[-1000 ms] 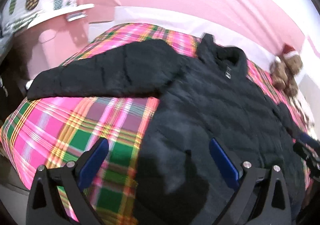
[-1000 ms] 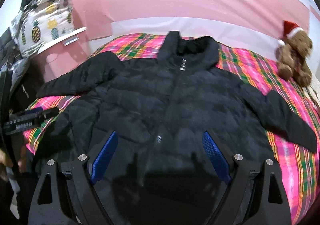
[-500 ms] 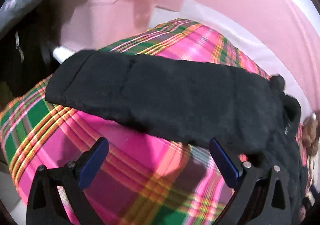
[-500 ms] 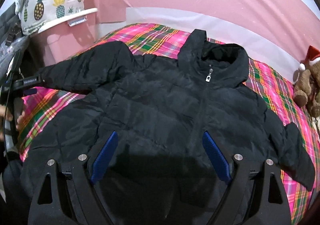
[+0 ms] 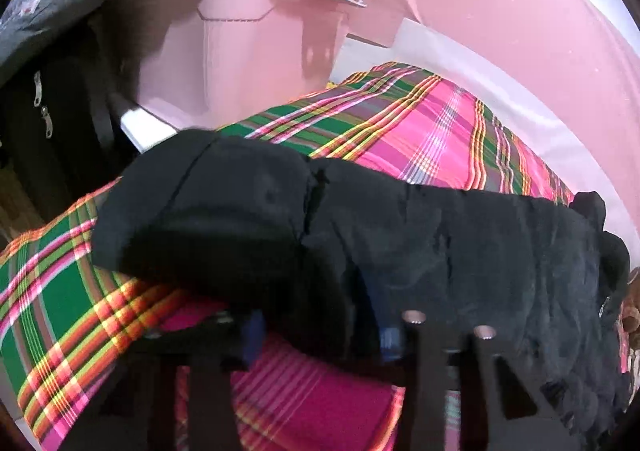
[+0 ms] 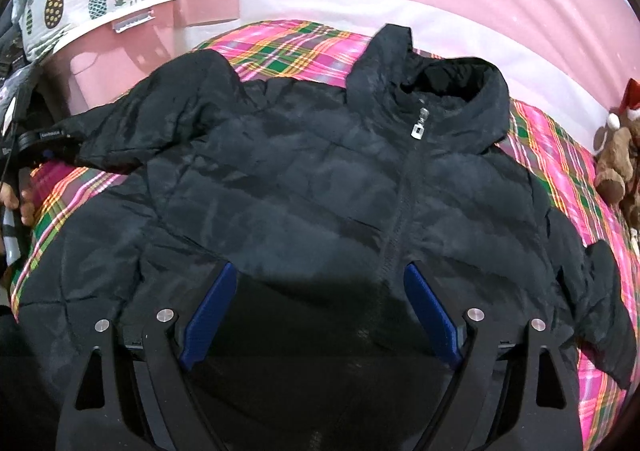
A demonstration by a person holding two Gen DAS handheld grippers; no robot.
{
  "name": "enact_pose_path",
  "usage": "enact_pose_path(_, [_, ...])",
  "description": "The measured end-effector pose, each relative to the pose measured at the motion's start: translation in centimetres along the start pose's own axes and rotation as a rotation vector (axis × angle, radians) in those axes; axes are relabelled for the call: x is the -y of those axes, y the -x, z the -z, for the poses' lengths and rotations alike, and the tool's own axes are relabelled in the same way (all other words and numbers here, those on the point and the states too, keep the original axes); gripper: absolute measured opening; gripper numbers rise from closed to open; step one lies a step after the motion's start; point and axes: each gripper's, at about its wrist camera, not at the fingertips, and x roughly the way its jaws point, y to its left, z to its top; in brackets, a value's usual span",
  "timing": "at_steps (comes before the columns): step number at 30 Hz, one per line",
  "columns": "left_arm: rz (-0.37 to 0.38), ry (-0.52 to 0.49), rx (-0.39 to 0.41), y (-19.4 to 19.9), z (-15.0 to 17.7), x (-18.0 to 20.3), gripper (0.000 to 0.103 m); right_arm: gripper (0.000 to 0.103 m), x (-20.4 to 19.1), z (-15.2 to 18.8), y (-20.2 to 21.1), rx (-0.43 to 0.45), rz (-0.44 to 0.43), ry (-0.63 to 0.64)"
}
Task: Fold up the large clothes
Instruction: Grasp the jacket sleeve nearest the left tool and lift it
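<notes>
Pink walls and a plaid bedspread [image 6: 280, 47] frame the black puffer jacket [image 6: 320, 187], which lies zipped and face-up across the bed. A second ago the left claw [image 5: 320, 325] hovered wide over bare plaid; now it has clenched on the sleeve [image 5: 248, 219], lifting its edge. The sleeve fold looks begun, while the right claw [image 6: 318, 315] hangs released above the hem.

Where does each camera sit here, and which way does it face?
Left wrist: low by the sleeve, looking along it toward the pink bin; left gripper closed on the sleeve.
Right wrist: above the hem, facing the jacket front and collar; right gripper open, and the person's hand at the left edge.
Shared: jacket, plaid blanket, pink bin.
</notes>
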Motion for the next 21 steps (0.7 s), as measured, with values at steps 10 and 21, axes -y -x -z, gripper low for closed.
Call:
enact_pose_path(10, [0.121, -0.133, 0.123, 10.0, -2.8, 5.8, 0.016, 0.081, 3.9, 2.4, 3.6, 0.026, 0.044, -0.051])
enact_pose_path(21, [0.376, -0.374, 0.204, 20.7, -2.6, 20.0, 0.015, 0.081, 8.8, 5.6, 8.4, 0.081, 0.054, -0.143])
